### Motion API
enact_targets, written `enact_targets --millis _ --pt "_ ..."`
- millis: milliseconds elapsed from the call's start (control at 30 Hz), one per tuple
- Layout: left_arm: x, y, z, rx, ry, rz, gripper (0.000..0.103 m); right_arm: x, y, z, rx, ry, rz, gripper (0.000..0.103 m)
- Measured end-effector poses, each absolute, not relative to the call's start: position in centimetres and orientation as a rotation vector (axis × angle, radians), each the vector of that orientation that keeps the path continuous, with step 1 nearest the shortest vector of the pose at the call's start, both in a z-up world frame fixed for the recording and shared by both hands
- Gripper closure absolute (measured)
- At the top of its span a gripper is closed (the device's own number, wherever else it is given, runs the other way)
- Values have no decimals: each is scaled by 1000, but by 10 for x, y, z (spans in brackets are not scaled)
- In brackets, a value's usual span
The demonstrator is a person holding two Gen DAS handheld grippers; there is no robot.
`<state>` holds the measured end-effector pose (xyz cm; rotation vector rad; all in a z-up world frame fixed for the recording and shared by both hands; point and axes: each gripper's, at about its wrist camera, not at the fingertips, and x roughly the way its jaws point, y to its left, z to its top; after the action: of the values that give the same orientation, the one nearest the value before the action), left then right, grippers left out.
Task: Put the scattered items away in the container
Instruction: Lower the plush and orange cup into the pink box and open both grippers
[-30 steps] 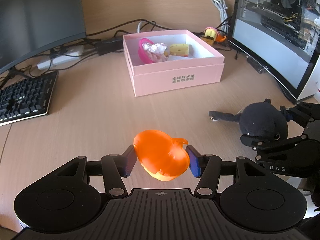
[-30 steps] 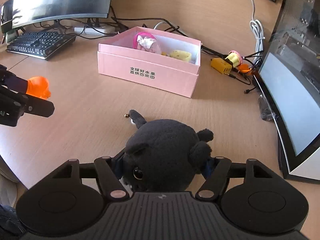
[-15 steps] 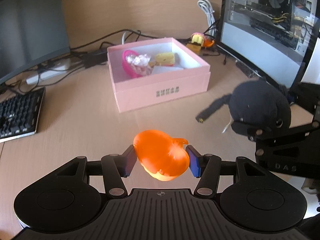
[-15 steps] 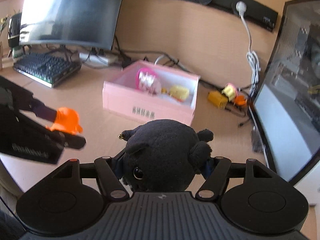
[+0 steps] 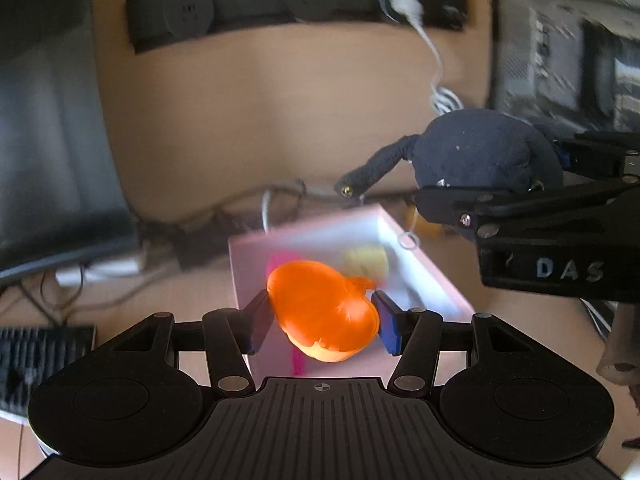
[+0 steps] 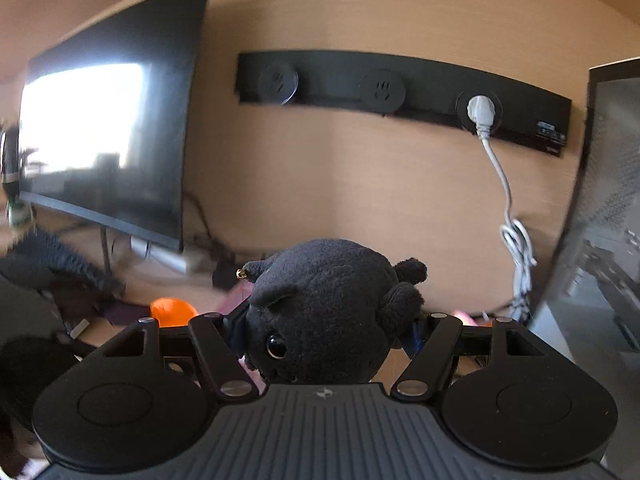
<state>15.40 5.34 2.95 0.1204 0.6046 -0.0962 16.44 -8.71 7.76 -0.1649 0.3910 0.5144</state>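
Monitor (image 5: 48, 128): far left of the left wrist view, dark, upright behind the desk; keyboard (image 5: 40, 356) low at the edge.
Left gripper (image 5: 322, 317): jaws narrowed onto the orange toy (image 5: 320, 304), blue pads pressed against both flanks; raised over the near part of the pink box (image 5: 420, 264).
Pink box: blurred, open-topped, just beyond and below the orange toy; pink and yellow items faintly visible inside, too smeared to name.
Right gripper (image 6: 326, 334): jaws closed partway around the black plush (image 6: 328, 312), fabric bulging above the pads; held high near the box's right rim in the left wrist view.
Black plush tail (image 5: 372, 172): hanging out leftward, small metal ring (image 5: 408, 240) dangling over the box wall.
Wall strip and cable (image 6: 496, 168): behind, well apart from both loads.
Risk, crowding: two grippers converging on one box; likely clash of housings if both descend together.
Risk, release height: orange toy rounded and slick, liable to bounce out if dropped from here.
Risk, snag: dangling tail or ring apt to catch the rim, leaving the plush draped outside.
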Motion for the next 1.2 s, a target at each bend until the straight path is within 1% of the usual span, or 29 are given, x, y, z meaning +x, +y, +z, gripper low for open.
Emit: enact_targets --millis 100,167,200,233,267,300,400,567,667,733,867,1000,1200 --pt "185 57 33 126 595 -86 44 198 -87 81 -83 406 530 34" --pt "203 59 29 121 603 -97 42 217 -88 77 -26 437 551 34" --pt "212 60 23 119 619 -106 33 227 -88 71 -5 460 560 33" --pt "220 60 15 114 642 -123 17 237 -87 63 14 488 570 30" --pt "229 61 6 108 676 -149 9 247 -86 54 39 533 587 28" --pt "235 62 -2 105 705 -166 7 255 -85 44 65 573 601 25" --pt "243 61 -17 144 790 -153 6 267 -86 25 97 606 601 19" --pt "241 68 -12 90 790 -111 4 265 -98 21 103 517 525 11" --pt "241 70 -8 79 811 -64 3 267 -110 18 54 476 438 11" --pt "239 72 -6 57 817 -73 3 278 -116 9 6 488 363 11" --pt "229 72 2 32 769 -121 2 320 -125 -11 -14 552 233 12" --pt "216 67 7 50 710 -141 1 361 -131 -36 5 643 173 17" --pt "213 66 -5 20 772 -173 1 390 -135 -65 69 732 159 17"
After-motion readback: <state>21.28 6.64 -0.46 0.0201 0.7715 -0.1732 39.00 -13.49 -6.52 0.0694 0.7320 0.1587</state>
